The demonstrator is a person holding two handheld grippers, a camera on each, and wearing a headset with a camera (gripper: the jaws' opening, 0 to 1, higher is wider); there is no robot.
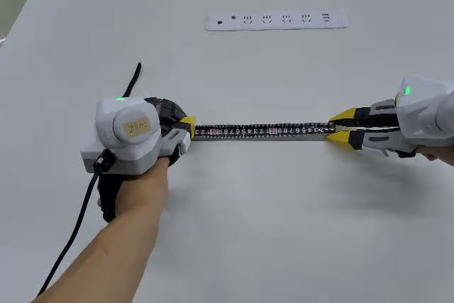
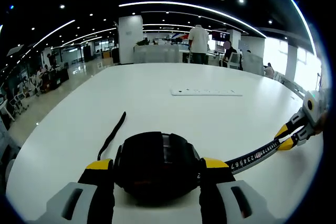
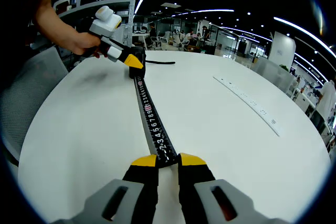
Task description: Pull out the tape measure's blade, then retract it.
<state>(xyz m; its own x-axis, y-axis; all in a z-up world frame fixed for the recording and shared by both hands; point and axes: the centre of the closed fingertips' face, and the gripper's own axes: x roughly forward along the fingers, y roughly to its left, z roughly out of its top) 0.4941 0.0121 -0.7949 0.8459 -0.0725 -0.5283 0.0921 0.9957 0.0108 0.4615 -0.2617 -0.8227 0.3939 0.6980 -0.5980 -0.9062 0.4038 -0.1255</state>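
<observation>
Two grips at the middle of the white bench: the left gripper clamps the round black tape-measure case; the right gripper, jaws together, apparently pinches the tip of the drawn-out numbered blade.

hand-held gripper clamping tape measure, blade extended

Tape measure case: black
Blade: black, white numerals, red marks
Left gripper: white body, yellow-tipped black jaws
Right gripper: white body, yellow-tipped black jaws
Table: plain white
Power strip, far: white
</observation>
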